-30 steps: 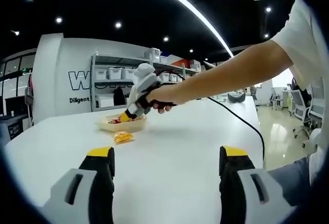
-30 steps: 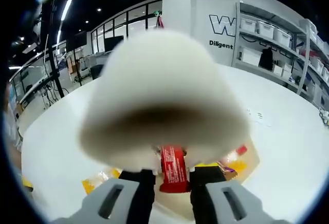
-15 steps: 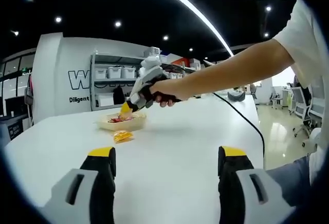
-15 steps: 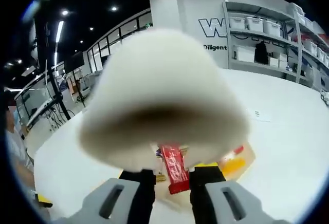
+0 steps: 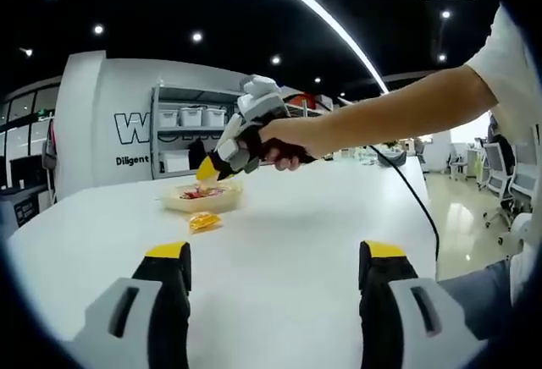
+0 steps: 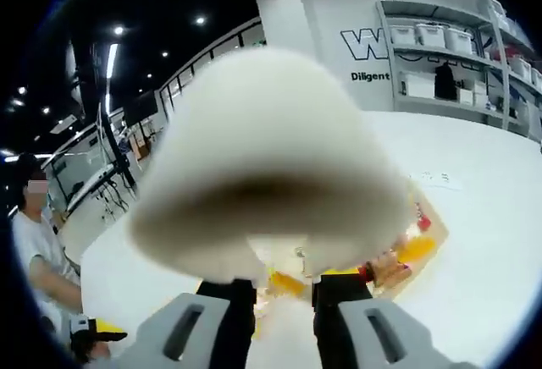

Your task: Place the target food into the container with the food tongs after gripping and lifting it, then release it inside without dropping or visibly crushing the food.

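Right gripper (image 5: 222,159) is held above the tray (image 5: 201,197), jaws nearly together, nothing pinched; left gripper (image 5: 269,289) is spread over the table (image 5: 279,234).

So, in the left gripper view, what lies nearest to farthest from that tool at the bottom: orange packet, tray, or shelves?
1. Small orange packet, on the white table, left of centre.
2. Shallow beige tray, just behind it.
3. Grey shelves with white bins, against the back wall.
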Action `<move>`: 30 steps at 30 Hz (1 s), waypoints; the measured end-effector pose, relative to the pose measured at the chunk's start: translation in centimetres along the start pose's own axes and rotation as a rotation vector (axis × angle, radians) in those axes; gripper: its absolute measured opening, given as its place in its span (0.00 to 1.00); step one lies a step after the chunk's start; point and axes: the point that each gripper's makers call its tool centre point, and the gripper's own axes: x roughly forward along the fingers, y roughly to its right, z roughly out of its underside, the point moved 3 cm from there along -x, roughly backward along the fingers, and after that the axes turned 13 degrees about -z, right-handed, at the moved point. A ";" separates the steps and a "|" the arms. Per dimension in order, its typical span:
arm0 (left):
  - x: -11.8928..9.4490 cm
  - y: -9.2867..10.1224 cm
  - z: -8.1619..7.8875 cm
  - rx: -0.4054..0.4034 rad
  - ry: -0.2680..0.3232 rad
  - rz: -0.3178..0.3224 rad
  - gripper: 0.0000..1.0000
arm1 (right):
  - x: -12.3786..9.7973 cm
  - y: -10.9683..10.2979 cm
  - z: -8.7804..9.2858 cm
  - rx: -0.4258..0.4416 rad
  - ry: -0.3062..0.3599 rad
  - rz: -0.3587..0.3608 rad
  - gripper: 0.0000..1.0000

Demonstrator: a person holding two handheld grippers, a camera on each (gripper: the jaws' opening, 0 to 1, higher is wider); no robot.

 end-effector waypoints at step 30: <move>0.0 0.1 0.2 0.021 -0.007 0.008 0.77 | -1.0 -3.9 5.2 -0.145 -0.191 -0.050 0.18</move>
